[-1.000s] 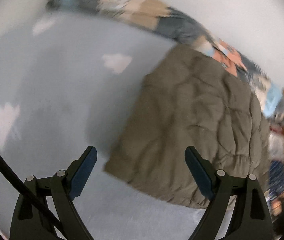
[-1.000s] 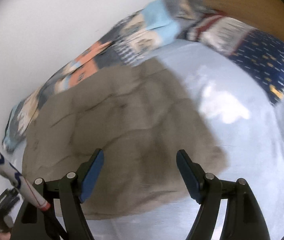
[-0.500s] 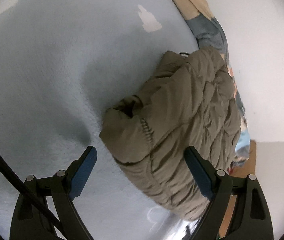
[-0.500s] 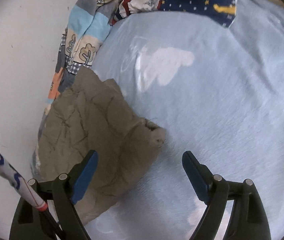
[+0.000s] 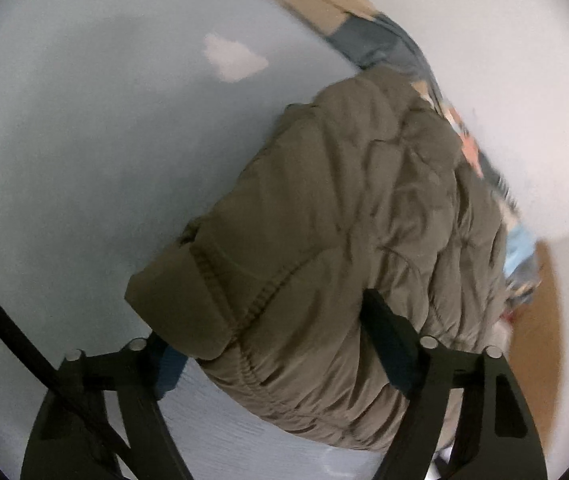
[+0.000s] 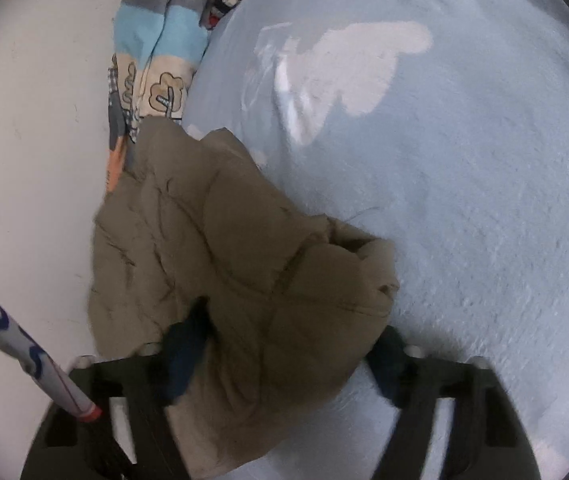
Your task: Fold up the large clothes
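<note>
Left wrist view: jacket (image 5: 344, 220) bundled compact near bed (image 5: 84, 160) edge by wall. Left gripper (image 5: 276, 344) and right gripper (image 6: 288, 344) fingers closing around jacket ends. Fold looks nearly done; final tidy or placement left.

Left view: jacket (image 5: 348, 248) hides most of the left gripper's (image 5: 272, 344) near finger (image 5: 168, 368), only a blue sliver shows; pad contact unclear. Patterned blanket (image 5: 368, 36) motion-blurred, print unreadable. Right view: jacket covers both fingertips of the right gripper (image 6: 284, 344), so can't tell whether the pads press yet. Striped pole (image 6: 24, 352) cut off at the left edge. Jacket's lower edge cut off behind the gripper body.
</note>
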The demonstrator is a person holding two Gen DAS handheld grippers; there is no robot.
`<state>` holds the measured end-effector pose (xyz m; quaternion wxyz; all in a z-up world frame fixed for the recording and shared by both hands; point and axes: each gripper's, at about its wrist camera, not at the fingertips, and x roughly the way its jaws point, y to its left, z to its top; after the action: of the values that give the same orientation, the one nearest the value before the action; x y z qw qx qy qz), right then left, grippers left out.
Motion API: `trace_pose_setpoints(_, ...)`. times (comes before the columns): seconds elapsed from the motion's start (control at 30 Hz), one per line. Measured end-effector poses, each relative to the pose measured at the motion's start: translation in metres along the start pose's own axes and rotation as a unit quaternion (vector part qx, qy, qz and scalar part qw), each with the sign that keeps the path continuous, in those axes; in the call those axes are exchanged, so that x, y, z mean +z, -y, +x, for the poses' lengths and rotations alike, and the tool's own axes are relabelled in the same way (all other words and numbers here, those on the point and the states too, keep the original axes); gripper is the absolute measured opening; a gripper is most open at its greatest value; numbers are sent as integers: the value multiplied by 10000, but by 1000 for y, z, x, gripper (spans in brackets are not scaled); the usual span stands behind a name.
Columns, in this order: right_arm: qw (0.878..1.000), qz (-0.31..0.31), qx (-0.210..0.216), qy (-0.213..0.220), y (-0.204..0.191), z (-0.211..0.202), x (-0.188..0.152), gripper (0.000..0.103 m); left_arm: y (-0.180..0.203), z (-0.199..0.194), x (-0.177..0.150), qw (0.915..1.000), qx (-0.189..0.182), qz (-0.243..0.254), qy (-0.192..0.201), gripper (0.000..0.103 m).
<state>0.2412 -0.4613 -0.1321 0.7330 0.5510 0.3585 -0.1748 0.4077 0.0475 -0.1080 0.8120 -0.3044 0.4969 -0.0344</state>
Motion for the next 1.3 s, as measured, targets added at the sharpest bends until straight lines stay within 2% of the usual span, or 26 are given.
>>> trace_pose_setpoints(0.07,9963,-722,-454,126,-24,-4,-3,45,26,-6,-5,9942,581,867,246,74)
trace_pose_setpoints(0.1,9894,-1222,-747,228,-39,-6,-7,42,41,-8,-12,9854,909,1367,444,74)
trace_pose_setpoints(0.17,9682,-2118,-1242,477,-65,-9,-20,40,70,-11,-28,9583,1453,2298,876,70)
trace_pose_setpoints(0.2,9535,-2549,-1492,607,-77,-9,-28,39,84,-11,-39,9381,1733,2791,1096,69)
trace_pose_setpoints(0.23,9404,-2867,-1685,708,-85,-9,-35,38,87,-12,-44,9305,1820,2957,1164,69)
trace_pose_setpoints(0.27,9247,-3208,-1884,811,-94,-10,-43,37,90,-13,-47,9264,1866,3041,1202,69)
trace_pose_setpoints(0.37,8916,-3822,-2209,1008,-104,-11,-58,35,86,-13,-46,9316,1792,2941,1158,66)
trace_pose_setpoints(0.47,8721,-4161,-2325,1110,-107,-17,-69,34,87,-22,-46,9306,1748,2998,1162,65)
trace_pose_setpoints(0.53,8643,-4296,-2356,1135,-111,-22,-72,34,88,-30,-50,9302,1680,3051,1159,65)
trace_pose_setpoints(0.77,8620,-4451,-2151,1120,-110,-55,-88,34,76,-64,-85,9282,1593,3170,1118,64)
trace_pose_setpoints(0.87,8577,-4564,-2101,1093,-101,-78,-105,34,68,-87,-110,9254,1538,3268,1148,64)
trace_pose_setpoints(0.93,8584,-4571,-2058,1085,-90,-99,-117,34,56,-103,-130,9265,1454,3272,1155,64)
trace_pose_setpoints(1.07,8680,-4441,-1969,1026,-62,-125,-130,34,28,-118,-168,9333,1377,3168,980,64)
trace_pose_setpoints(1.23,8821,-4174,-2043,770,-25,-135,-140,35,8,-124,-199,9318,1381,3232,906,64)
trace_pose_setpoints(1.27,8882,-4065,-2020,716,-18,-135,-138,35,6,-126,-199,9335,1357,3208,851,64)
trace_pose_setpoints(1.3,9013,-3838,-1914,609,-9,-134,-132,36,5,-127,-198,9351,1347,3180,797,64)
